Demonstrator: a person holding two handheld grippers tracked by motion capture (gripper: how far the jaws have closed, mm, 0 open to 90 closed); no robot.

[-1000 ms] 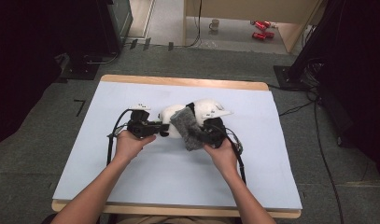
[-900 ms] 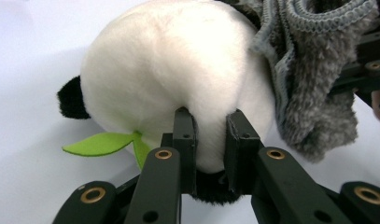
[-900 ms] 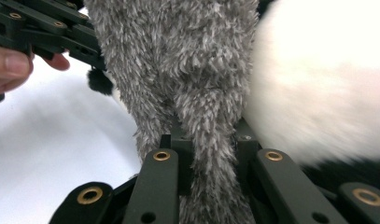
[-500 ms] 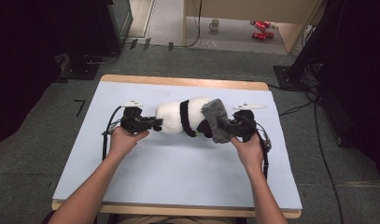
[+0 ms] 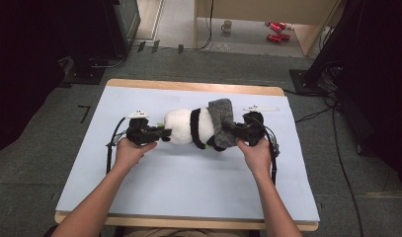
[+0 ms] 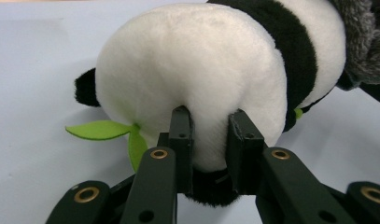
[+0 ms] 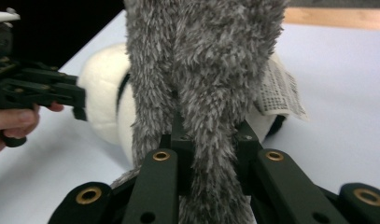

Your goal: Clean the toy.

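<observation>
left gripper [image 6: 208, 140] fingers pinch plush panda [image 6: 197, 88] head | right gripper [image 7: 211, 140] fingers clamp grey furry cloth [image 7: 211, 56]

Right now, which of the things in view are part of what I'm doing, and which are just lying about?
In the job:
- panda, pinched by the left gripper
- grey cloth, gripped by the right gripper
- table under them

Lying about:
- mug on the floor beyond
- red cans beside it
</observation>
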